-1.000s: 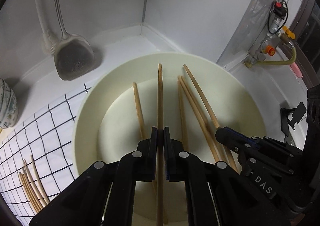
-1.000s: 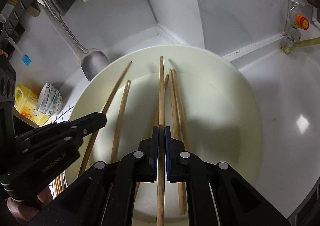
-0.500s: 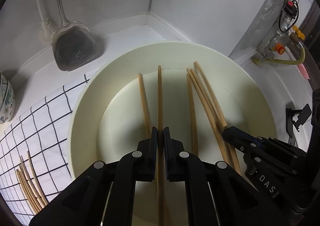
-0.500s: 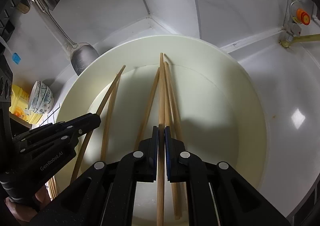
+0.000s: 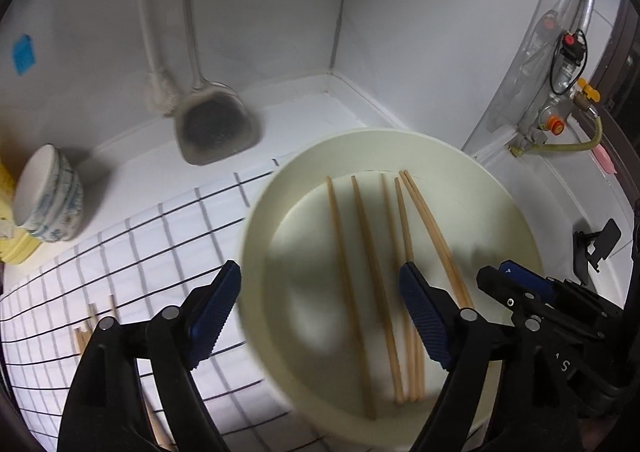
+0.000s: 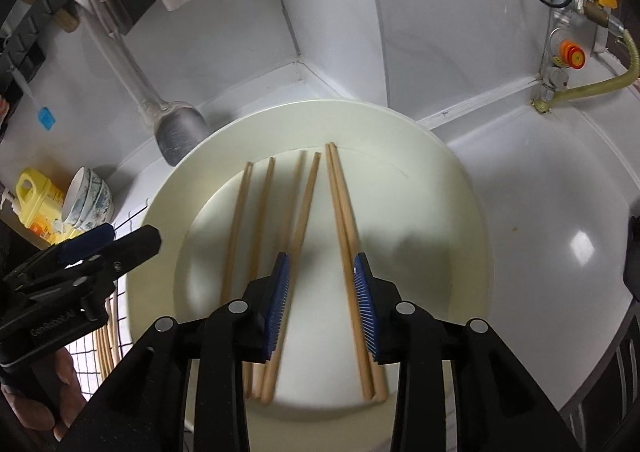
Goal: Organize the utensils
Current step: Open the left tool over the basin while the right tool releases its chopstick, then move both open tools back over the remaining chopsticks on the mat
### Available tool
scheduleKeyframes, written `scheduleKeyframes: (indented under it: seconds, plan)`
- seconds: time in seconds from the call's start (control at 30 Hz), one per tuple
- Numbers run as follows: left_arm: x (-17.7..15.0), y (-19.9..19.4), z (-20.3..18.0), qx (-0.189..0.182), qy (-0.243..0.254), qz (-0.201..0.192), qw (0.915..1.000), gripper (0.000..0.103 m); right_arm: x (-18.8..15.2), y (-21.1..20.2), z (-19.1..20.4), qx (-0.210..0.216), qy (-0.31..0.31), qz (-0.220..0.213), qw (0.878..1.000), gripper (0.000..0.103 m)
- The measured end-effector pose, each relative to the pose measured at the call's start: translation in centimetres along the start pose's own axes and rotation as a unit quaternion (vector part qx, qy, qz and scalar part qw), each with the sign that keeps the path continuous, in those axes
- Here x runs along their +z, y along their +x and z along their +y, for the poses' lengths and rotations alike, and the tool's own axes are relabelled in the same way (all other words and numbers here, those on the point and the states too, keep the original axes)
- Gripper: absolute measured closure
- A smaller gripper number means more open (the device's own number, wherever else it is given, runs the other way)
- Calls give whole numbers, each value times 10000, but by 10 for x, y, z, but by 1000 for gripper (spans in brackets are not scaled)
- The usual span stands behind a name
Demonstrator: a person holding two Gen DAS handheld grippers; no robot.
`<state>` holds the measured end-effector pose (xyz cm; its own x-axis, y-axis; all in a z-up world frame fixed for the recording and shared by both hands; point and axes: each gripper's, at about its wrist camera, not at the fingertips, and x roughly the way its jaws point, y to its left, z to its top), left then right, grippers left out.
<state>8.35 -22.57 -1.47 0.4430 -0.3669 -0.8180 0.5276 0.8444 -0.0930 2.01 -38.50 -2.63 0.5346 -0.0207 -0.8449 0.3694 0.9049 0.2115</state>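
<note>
Several wooden chopsticks (image 5: 372, 264) (image 6: 304, 208) lie side by side in a large cream basin (image 5: 496, 212) (image 6: 456, 188) on the white counter. My left gripper (image 5: 320, 288) is open and empty above the basin's left rim. My right gripper (image 6: 322, 266) is open and empty above the basin's middle, with chopsticks lying below and beside both pads. The right gripper also shows at the right of the left wrist view (image 5: 516, 284), and the left gripper at the left of the right wrist view (image 6: 108, 242).
A white grid-patterned mat (image 5: 132, 236) lies left of the basin with several chopsticks (image 5: 86, 328) (image 6: 106, 336) on it. A metal spatula (image 5: 216, 128) (image 6: 180, 132) hangs at the back wall. Stacked bowls (image 5: 48, 200) and a yellow bottle (image 6: 38, 200) stand far left. A gas valve (image 5: 556, 124) is at right.
Both grippers were shut on a chopstick each; both have opened and the chopsticks now lie in the basin. Both grippers have risen and pulled back.
</note>
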Motion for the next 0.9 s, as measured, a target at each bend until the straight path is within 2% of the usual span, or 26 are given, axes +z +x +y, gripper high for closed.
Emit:
scheduleKeyframes:
  seconds: [0.43,0.9]
  plan:
    - [-50,-76,51,351,74,-281,9990,10,-48,-39,53,61,-146,-205,9997,51]
    - [-116,-126,135,680,-367,-267,9967,7,-92,-55,140,255,-682,-123,9973,37]
